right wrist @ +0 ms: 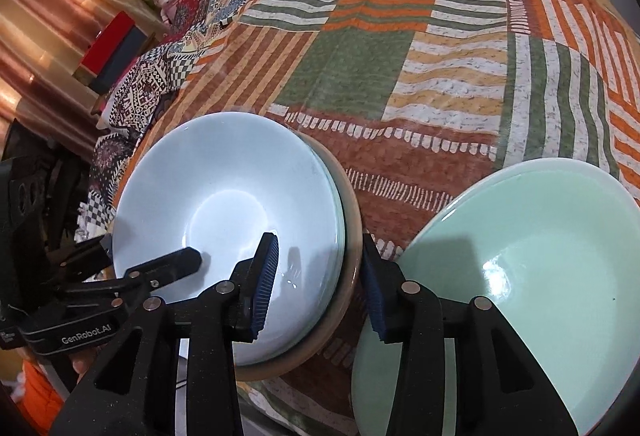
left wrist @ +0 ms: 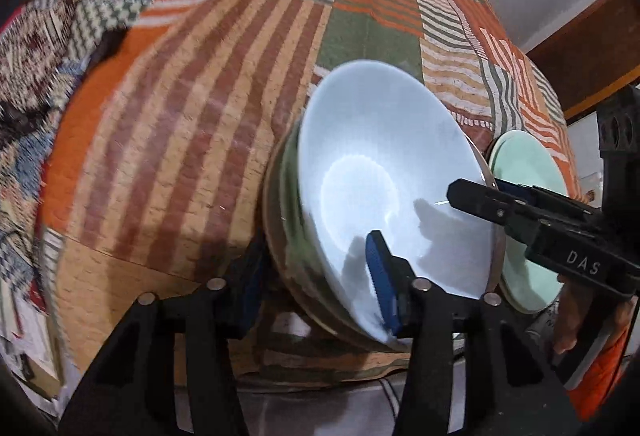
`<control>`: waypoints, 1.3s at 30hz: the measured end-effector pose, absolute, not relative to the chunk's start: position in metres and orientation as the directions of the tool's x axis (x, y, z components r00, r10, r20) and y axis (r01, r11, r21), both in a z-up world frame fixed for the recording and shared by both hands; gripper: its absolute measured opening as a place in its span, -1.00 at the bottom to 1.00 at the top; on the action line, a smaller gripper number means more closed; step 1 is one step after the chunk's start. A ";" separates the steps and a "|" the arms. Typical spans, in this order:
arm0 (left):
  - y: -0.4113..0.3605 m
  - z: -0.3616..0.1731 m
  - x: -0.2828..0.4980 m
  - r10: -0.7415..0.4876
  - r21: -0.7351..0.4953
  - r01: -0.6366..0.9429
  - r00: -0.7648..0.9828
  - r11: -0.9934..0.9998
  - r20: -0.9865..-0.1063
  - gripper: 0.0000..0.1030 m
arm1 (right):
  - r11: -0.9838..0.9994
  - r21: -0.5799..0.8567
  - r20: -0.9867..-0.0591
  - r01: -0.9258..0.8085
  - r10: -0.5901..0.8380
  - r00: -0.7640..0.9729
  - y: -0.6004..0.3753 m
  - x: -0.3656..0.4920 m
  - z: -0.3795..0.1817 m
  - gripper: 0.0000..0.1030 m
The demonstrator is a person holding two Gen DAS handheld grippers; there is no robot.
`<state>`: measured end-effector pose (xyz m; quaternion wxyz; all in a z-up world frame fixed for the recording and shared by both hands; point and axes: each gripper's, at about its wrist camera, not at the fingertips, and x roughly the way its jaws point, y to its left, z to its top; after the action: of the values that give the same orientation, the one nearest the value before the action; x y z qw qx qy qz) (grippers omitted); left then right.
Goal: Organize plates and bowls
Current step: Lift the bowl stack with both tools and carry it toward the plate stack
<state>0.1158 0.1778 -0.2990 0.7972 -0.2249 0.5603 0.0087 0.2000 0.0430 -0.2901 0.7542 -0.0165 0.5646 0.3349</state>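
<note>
Left wrist view: left hand-held gripper (left wrist: pixel 316 284) straddles the near rim of the white bowl (left wrist: pixel 384 172), one blue pad inside, the other outside the stack wall. Cannot tell if the pads actually press. The bowl tops a stack of bowls (left wrist: pixel 288 220) on the bedspread (left wrist: pixel 200 96); the green plate (left wrist: pixel 528 204) sits just right of the white bowl.

Risk: soft bed plus a tilted stack, so an uneven squeeze or lift tips the whole stack.

Right wrist view: right hand-held gripper (right wrist: pixel 320 284) jaws are apart, straddling the white bowl's right rim, inner pad over the glaze, outer pad in the gap before the green plate. No firm contact visible.

Risk: the outer finger knocks the green plate; glazed rims slip; two grippers pulling unevenly drop the bowl.
</note>
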 end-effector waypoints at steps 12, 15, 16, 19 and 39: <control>0.171 -0.297 0.113 -0.188 -0.305 -0.295 0.366 0.906 -0.912 -0.19 | 0.799 0.292 -0.879 -0.526 0.441 0.183 0.049 0.195 -0.289 -0.26; 0.177 -0.296 0.109 -0.194 -0.319 -0.315 0.370 0.894 -0.909 -0.19 | 0.796 0.330 -0.869 -0.508 0.466 0.166 0.045 0.195 -0.286 -0.27; 0.177 -0.295 0.108 -0.191 -0.318 -0.316 0.372 0.894 -0.908 -0.19 | 0.793 0.340 -0.866 -0.505 0.474 0.161 0.045 0.195 -0.285 -0.28; 0.178 -0.291 0.105 -0.174 -0.305 -0.324 0.376 0.896 -0.910 -0.19 | 0.792 0.345 -0.863 -0.503 0.479 0.162 0.046 0.191 -0.283 -0.28; 0.167 -0.253 0.096 -0.104 -0.253 -0.296 0.439 0.921 -0.892 -0.19 | 0.782 0.393 -0.833 -0.483 0.526 0.174 0.035 0.179 -0.260 -0.31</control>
<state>0.0961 0.1667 -0.2527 0.8267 -0.1899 0.5264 0.0581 0.1789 0.0347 -0.2605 0.7658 0.0192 0.5520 0.3293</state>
